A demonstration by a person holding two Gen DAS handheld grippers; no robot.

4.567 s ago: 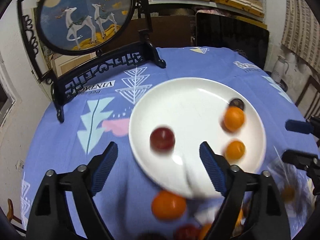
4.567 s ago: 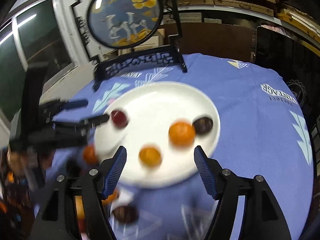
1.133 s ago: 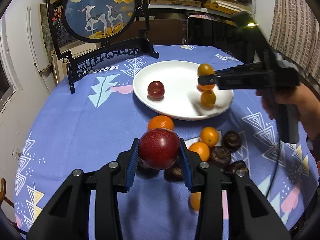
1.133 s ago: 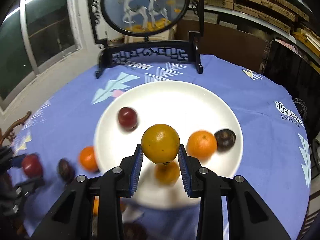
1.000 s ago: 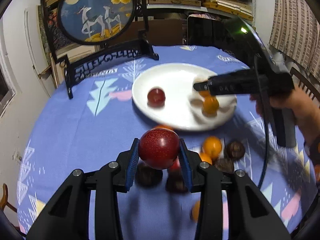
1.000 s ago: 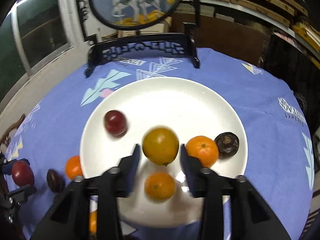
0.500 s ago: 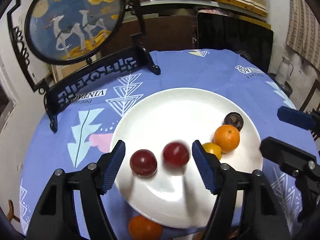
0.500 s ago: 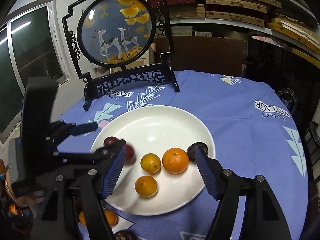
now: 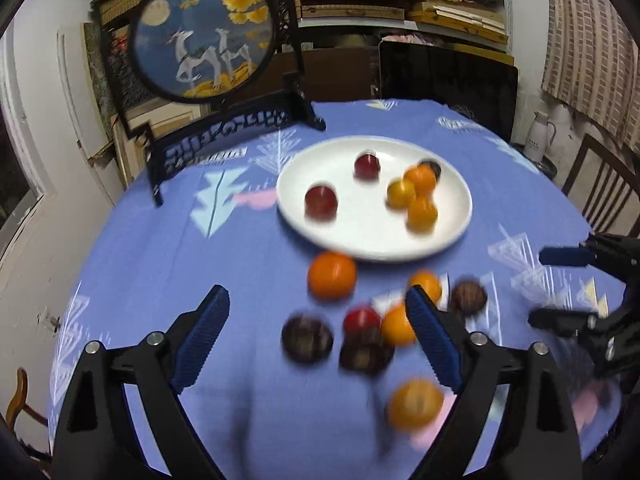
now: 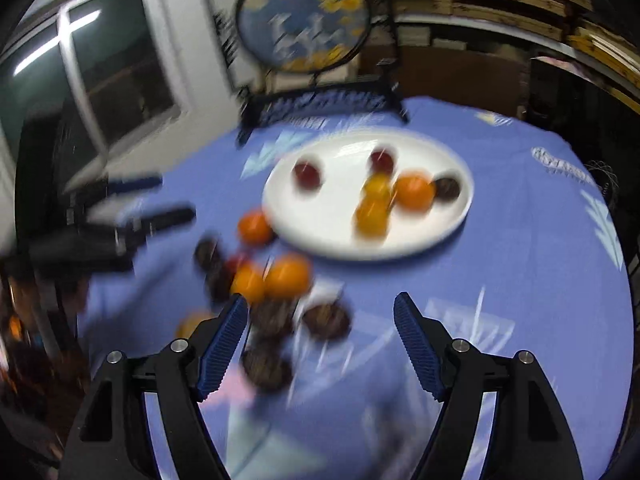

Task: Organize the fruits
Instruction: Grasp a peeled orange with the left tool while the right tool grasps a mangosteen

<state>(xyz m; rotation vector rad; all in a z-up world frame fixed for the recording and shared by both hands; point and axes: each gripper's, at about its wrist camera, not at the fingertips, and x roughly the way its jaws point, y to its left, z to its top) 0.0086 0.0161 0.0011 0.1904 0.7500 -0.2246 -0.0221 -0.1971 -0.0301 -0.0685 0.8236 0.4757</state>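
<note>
We hold the left gripper (image 9: 316,334) with its jaws spread and nothing gripped; they have just been opening. The right gripper (image 10: 320,338) is likewise spread and empty, its jaws also just opening. The white plate (image 9: 352,240) sits toward the counter's (image 9: 160,264) far edge, carrying two red fruits, three orange ones and a dark one. Loose fruits (image 9: 332,276) lie clustered near the plate's near rim, blurred.

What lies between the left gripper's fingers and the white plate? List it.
In the left wrist view, loose fruit on the blue tablecloth: an orange just short of the white plate, then nearer the left gripper, a red plum and dark fruits.
</note>
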